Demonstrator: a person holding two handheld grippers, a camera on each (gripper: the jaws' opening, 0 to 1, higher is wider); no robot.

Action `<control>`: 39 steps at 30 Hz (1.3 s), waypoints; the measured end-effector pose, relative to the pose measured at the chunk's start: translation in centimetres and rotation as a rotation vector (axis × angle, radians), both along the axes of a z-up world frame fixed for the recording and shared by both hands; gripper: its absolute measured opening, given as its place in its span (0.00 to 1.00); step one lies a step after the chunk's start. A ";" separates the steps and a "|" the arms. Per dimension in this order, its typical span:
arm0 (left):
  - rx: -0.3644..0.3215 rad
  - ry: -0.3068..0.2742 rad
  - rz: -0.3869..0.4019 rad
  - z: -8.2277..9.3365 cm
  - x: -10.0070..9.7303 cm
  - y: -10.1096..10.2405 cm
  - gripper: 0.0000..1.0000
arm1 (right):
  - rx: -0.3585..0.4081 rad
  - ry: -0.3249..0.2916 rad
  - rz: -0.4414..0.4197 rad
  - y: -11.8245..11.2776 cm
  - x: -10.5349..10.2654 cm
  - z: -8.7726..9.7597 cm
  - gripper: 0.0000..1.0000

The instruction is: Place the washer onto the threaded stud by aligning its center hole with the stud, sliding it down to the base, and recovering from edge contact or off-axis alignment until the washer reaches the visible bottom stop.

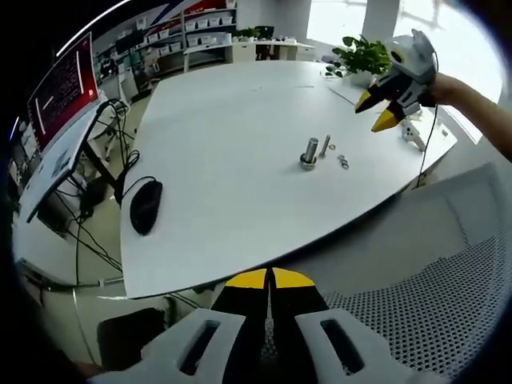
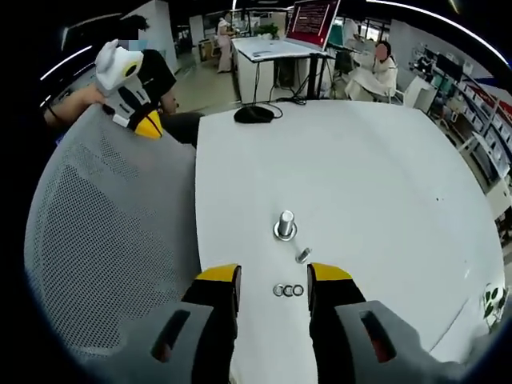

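A short threaded stud stands upright on a round base in the middle of the white table. Three small washers lie in a row on the table, just in front of the stud and between the open yellow tips of my right gripper, untouched. A small bolt lies between washers and stud. In the left gripper view the stud, the bolt and the washers are far off across the table. My left gripper is shut and empty, held off the table's near edge.
A black mouse rests near the table's left edge. A grey mesh chair stands beside the table. A red screen, a potted plant and a seated person are further off.
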State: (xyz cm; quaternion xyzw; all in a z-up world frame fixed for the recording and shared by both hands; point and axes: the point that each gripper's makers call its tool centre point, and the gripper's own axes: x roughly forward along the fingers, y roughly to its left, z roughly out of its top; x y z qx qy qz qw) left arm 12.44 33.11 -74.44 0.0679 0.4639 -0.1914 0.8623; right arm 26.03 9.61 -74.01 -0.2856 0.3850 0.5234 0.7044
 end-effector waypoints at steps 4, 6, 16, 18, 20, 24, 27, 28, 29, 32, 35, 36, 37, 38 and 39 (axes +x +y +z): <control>-0.001 -0.002 0.002 0.0 0.0 0.0 0.00 | -0.019 0.021 0.011 0.0 0.4 -0.9 0.35; -0.001 -0.005 0.003 0.0 0.1 0.0 0.00 | -0.034 0.031 0.018 0.0 0.5 -1.3 0.35; 0.002 -0.019 0.011 0.1 0.3 0.2 0.00 | -0.102 0.060 0.046 -0.3 1.0 -4.1 0.35; 0.003 -0.022 0.012 0.1 0.4 0.2 0.00 | -0.115 0.061 0.049 -0.4 1.1 -4.6 0.34; 0.004 -0.023 0.013 0.1 0.4 0.3 0.00 | -0.132 0.067 0.050 -0.7 1.2 -5.2 0.33; 0.006 -0.026 0.015 0.1 0.4 0.3 0.00 | -0.161 0.083 0.068 -1.1 0.9 -6.5 0.31; 0.007 -0.030 0.017 0.2 0.5 0.4 0.00 | -0.188 0.095 0.081 -1.6 0.6 -7.5 0.29; 0.007 -0.030 0.018 0.2 0.5 0.4 0.00 | -0.195 0.103 0.084 -1.8 0.5 -8.0 0.29; 0.008 -0.030 0.018 0.2 0.5 0.4 0.00 | -0.198 0.110 0.083 -1.9 0.4 -8.2 0.28; 0.010 -0.033 0.019 0.2 0.5 0.4 0.00 | -0.211 0.144 0.084 -2.2 -0.1 -9.3 0.27; 0.009 -0.035 0.023 0.2 0.6 0.5 0.00 | -0.223 0.162 0.082 -2.5 -0.5 -10.0 0.27; 0.008 -0.036 0.025 0.2 0.6 0.5 0.00 | -0.226 0.168 0.084 -2.6 -0.7 -10.3 0.27; 0.008 -0.036 0.026 0.2 0.6 0.5 0.00 | -0.229 0.175 0.085 -2.6 -0.8 -10.5 0.27; 0.009 -0.036 0.027 0.2 0.6 0.5 0.00 | -0.232 0.183 0.088 -2.6 -1.1 -10.7 0.27; 0.009 -0.036 0.027 0.2 0.6 0.5 0.00 | -0.235 0.189 0.092 -2.5 -1.3 -10.9 0.27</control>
